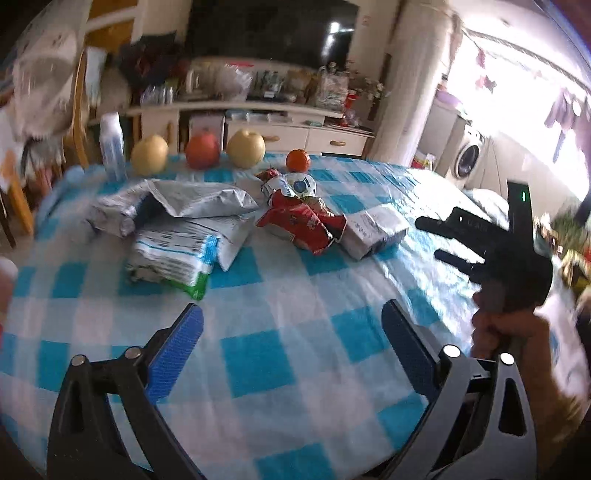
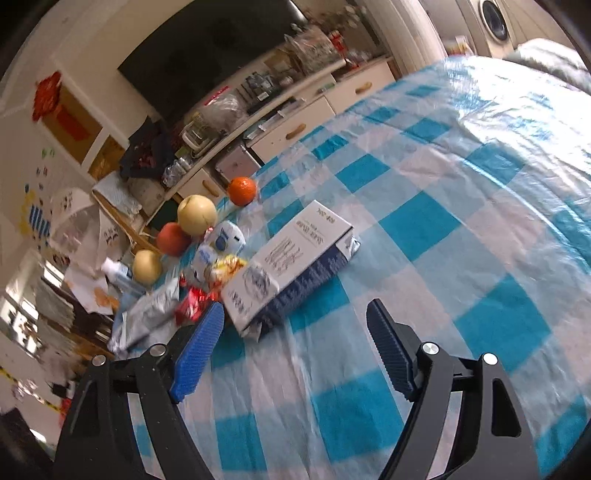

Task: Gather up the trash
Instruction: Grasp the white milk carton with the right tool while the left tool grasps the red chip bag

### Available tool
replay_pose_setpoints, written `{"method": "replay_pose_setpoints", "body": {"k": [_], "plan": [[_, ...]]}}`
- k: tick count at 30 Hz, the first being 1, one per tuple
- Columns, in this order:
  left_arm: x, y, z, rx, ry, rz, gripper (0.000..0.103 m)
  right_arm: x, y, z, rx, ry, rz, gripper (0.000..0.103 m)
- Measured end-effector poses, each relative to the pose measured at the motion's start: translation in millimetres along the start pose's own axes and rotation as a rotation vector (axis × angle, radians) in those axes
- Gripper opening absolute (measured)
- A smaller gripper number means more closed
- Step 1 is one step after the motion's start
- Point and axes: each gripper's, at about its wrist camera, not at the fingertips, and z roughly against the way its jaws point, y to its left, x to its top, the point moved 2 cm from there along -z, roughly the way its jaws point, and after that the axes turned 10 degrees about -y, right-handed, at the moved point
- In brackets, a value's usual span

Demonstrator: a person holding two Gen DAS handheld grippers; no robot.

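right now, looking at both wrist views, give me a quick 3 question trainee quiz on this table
1. True or false: the left gripper holds a wrapper.
2. Which lies nearest the right gripper? A) the orange B) the white and blue box C) the white bottle
3. Fill in: the red snack wrapper lies between the grey mailer bags and the ____.

Key: 1 false, both grippers are open with nothing between the pads. 2 B. 3 box.

Dark television [image 1: 271, 31] above cluttered white sideboard [image 1: 258, 122]
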Motion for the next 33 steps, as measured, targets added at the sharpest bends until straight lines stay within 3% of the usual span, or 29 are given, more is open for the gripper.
{"method": "replay_pose_setpoints", "body": {"k": [4,7,14,22,25,33], "plan": [[13.1,-1.4,-39.9,-0.006,0.066,0.135,0.075,9.8,2.6,-23.9,0.006,0.033,-0.017,0.080],[21.0,0.2,-69.4,-0.036,0.093,0.269,0.072,14.9,6.4,-38.0,-0.017,0.052,0.007,0.080],[38.6,-6.2,-128.9,0.022,0.102,0.367,0.070,28.0,10.6,-71.2,-0.082,0.075,0.079,0.080],[55.4,-3.5,-180.7,0.133,0.137,0.376,0.070,31.3,31.1,-109.7,-0.111,0.102,0.253,0.080],[51.9,-2.5,-195.1,0.160,0.183,0.369,0.063,27.9,38.2,-120.7,-0.116,0.123,0.331,0.079],[46.5,-2.6,-199.2,0.156,0.198,0.338,0.051,15.0,46.4,-122.8,-0.129,0.160,0.460,0.079]]}}
